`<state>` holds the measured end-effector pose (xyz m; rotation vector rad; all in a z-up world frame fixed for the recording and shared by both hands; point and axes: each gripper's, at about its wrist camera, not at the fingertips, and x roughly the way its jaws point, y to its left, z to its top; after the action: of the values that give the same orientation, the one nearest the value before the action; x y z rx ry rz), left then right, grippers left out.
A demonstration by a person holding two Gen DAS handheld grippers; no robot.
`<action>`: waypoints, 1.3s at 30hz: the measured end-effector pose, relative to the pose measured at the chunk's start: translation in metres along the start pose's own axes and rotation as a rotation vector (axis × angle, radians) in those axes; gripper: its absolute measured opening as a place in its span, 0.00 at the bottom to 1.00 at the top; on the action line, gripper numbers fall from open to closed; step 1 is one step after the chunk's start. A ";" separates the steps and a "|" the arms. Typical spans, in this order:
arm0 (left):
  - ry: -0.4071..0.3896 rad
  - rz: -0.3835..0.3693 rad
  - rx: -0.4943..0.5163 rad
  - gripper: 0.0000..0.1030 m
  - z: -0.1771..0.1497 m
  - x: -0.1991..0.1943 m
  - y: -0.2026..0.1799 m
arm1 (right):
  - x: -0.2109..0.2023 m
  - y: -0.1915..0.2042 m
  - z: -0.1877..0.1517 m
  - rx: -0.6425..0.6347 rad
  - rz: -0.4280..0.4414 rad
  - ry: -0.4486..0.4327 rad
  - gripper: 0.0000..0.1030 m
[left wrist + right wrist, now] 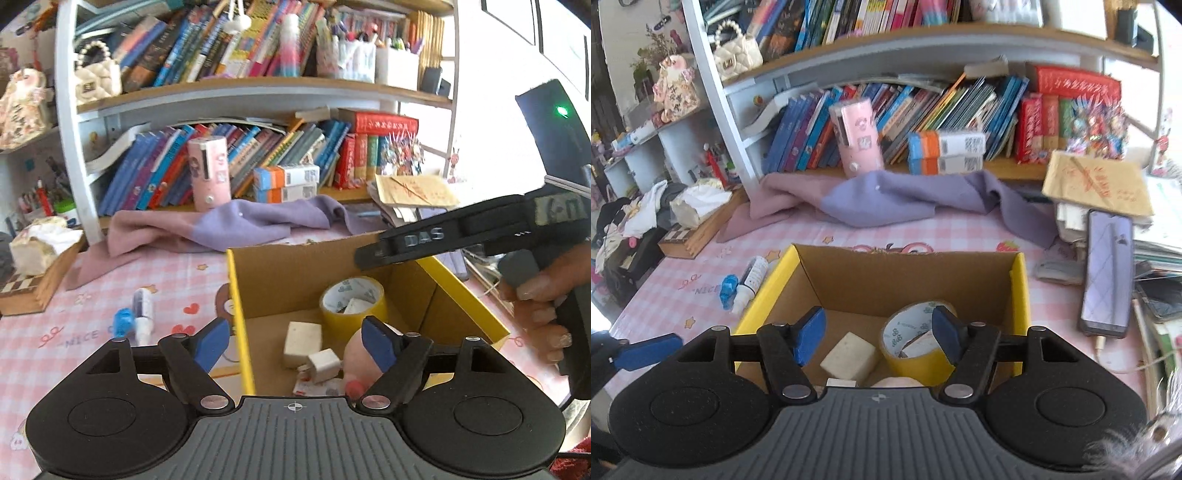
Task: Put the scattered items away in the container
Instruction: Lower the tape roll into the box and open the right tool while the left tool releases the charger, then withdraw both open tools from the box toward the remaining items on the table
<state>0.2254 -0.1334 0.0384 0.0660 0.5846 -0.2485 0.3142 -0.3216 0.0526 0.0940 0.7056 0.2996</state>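
An open cardboard box with yellow edges [238,295] [1021,295] stands on the pink checked tablecloth. Inside lie a yellow tape roll [354,302] [916,343], a pale block [303,341] [851,354], a white charger cube [324,365] and a pink soft toy [356,349]. My left gripper [295,345] hangs open over the box's near left wall with nothing between its fingers. My right gripper [877,338] is open above the box, holding nothing; it also shows as a black tool [461,236] gripped by a hand. A white tube [143,314] [751,282] and a blue item [123,321] [728,290] lie left of the box.
A purple and pink cloth [886,203] lies behind the box before the bookshelf. A phone [1106,273] and stacked papers [1097,184] sit at the right. A wooden tray with tissue [40,266] [694,225] stands at the left. A pink case [857,136] leans on the books.
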 end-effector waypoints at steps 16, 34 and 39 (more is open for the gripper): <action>-0.062 0.027 -0.096 0.89 -0.033 -0.064 0.054 | -0.077 0.056 -0.061 -0.075 -0.167 -0.087 0.62; 0.011 0.039 -0.049 0.90 -0.108 -0.133 0.096 | -0.122 0.142 -0.157 -0.022 -0.290 -0.093 0.66; 0.047 0.034 -0.032 0.93 -0.124 -0.144 0.105 | -0.123 0.171 -0.172 -0.052 -0.267 -0.067 0.68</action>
<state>0.0692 0.0155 0.0135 0.0514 0.6335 -0.2048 0.0720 -0.1982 0.0306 -0.0397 0.6346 0.0591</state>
